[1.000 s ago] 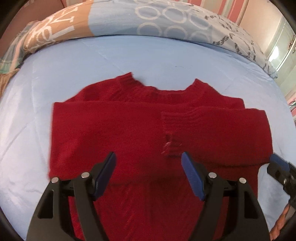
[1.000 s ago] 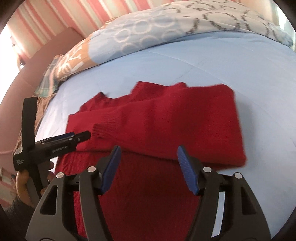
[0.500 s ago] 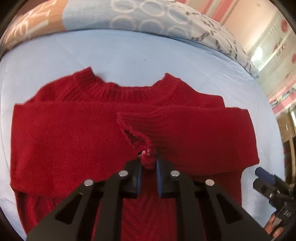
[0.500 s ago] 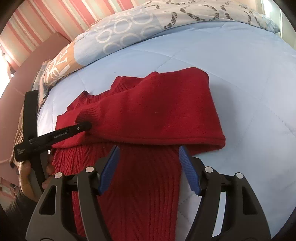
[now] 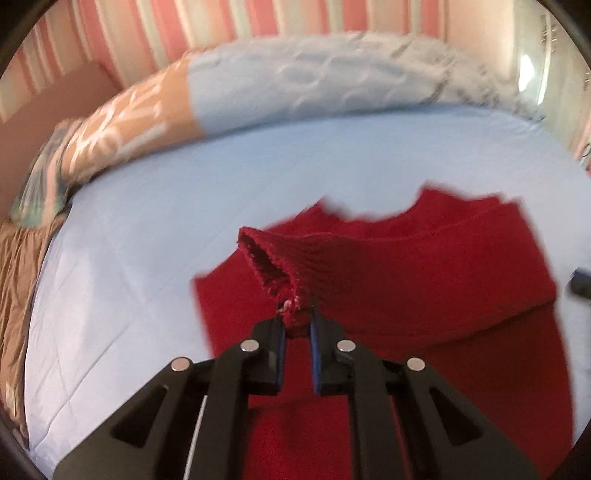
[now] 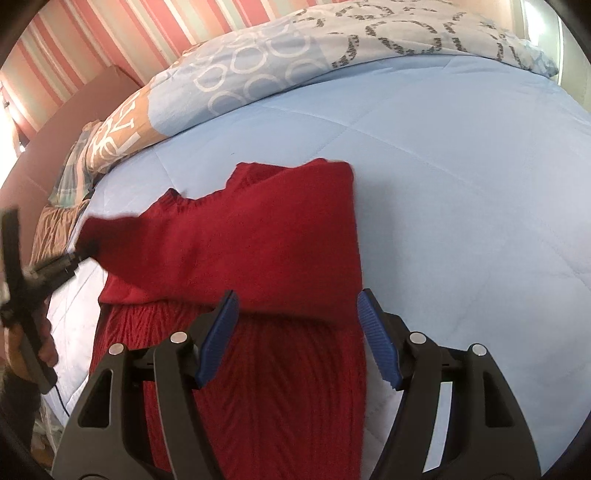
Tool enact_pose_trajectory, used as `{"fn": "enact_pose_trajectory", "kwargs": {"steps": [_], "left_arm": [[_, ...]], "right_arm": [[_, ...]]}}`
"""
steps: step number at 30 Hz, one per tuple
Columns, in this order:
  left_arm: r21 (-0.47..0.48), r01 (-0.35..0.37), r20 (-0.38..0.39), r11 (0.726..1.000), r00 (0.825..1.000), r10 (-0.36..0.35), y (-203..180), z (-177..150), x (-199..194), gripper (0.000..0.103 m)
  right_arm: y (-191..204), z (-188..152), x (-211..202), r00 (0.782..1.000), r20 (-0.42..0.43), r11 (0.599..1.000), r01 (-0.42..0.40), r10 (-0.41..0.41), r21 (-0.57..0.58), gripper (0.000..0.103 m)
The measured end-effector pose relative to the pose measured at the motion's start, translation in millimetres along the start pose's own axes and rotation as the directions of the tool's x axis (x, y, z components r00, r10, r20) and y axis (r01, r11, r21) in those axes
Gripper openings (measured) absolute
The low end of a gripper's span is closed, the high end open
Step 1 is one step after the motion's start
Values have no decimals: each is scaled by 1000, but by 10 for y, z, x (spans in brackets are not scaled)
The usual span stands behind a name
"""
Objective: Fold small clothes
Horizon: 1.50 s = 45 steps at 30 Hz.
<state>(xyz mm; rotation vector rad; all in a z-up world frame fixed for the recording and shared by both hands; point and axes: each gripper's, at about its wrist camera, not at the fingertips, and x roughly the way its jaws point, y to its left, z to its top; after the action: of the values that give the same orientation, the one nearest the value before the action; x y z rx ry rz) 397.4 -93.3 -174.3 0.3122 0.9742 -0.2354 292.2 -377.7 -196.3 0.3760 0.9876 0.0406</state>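
Observation:
A red knit sweater [image 6: 266,240] lies on a light blue bedspread [image 6: 461,177], sleeves folded across the chest. My left gripper [image 5: 297,325] is shut on the ribbed sleeve cuff [image 5: 273,266] and holds it lifted above the body of the sweater [image 5: 424,280]. In the right wrist view the left gripper [image 6: 79,254] pulls that cuff out past the sweater's left edge. My right gripper [image 6: 297,328] is open and empty, hovering over the sweater's lower body near its right edge.
A patterned duvet [image 6: 295,55] is bunched along the far side of the bed, also seen in the left wrist view [image 5: 295,88]. A striped wall [image 5: 184,29] is behind it. A brown cloth [image 5: 18,266] lies at the bed's left edge.
My left gripper closed on the sleeve cuff, then lifted it and carried it to the left. My right gripper stayed open and drifted over the sweater's right side.

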Motion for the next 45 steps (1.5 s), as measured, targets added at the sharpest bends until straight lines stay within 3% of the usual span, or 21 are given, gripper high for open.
{"fn": "enact_pose_trajectory", "kwargs": {"steps": [5, 12, 15, 20, 22, 24, 25, 26, 29, 31, 33, 37, 41, 45], "left_arm": [[-93, 27, -106, 995, 994, -37, 257, -385, 464, 11], [-139, 55, -9, 989, 998, -57, 392, -333, 241, 11], [-117, 41, 35, 992, 999, -37, 478, -273, 123, 11], [-155, 47, -65, 987, 996, -58, 599, -408, 454, 12], [-144, 28, -64, 989, 997, -37, 570, -433, 461, 17], [-150, 2, -63, 989, 998, -12, 589, -418, 412, 34], [-163, -17, -67, 986, 998, 6, 623, -408, 371, 51], [-169, -18, -60, 985, 998, 8, 649, -410, 321, 55], [-172, -23, -30, 985, 999, 18, 752, -431, 61, 55], [-183, 25, 4, 983, 1000, -25, 800, -415, -127, 55], [-170, 116, 35, 979, 993, -112, 754, -336, -228, 56], [-124, 192, 32, 974, 981, -189, 503, -189, -26, 56], [-125, 172, -85, 977, 979, -183, 290, -224, 492, 56], [-75, 109, -86, 991, 990, -115, 131, -224, 535, 57]], "right_arm": [[121, -11, 152, 1000, -23, 1000, 5, -5, -17, 68], [237, 18, 144, 1000, -20, 998, 16, -18, -60, 68], [259, 18, 172, 1000, -24, 998, 18, -19, -63, 68], [265, -1, 259, 999, -35, 998, 28, -31, -60, 68], [281, 10, 262, 999, -32, 997, 39, -41, -70, 68], [274, 19, 257, 999, -30, 996, 42, -45, -75, 68], [263, 24, 248, 999, -28, 997, 39, -41, -74, 69], [268, 22, 240, 999, -25, 997, 33, -34, -70, 69], [218, 49, 175, 1000, -4, 997, 26, -26, -66, 75], [188, 65, 162, 999, -1, 997, 43, -43, -69, 75], [150, 75, 158, 999, 4, 997, 49, -49, -64, 75], [127, 74, 202, 999, 4, 998, 46, -46, -50, 75], [141, 85, 225, 999, 3, 997, 50, -49, -58, 75], [144, 192, 305, 998, -5, 993, 64, -65, -96, 70]]}}
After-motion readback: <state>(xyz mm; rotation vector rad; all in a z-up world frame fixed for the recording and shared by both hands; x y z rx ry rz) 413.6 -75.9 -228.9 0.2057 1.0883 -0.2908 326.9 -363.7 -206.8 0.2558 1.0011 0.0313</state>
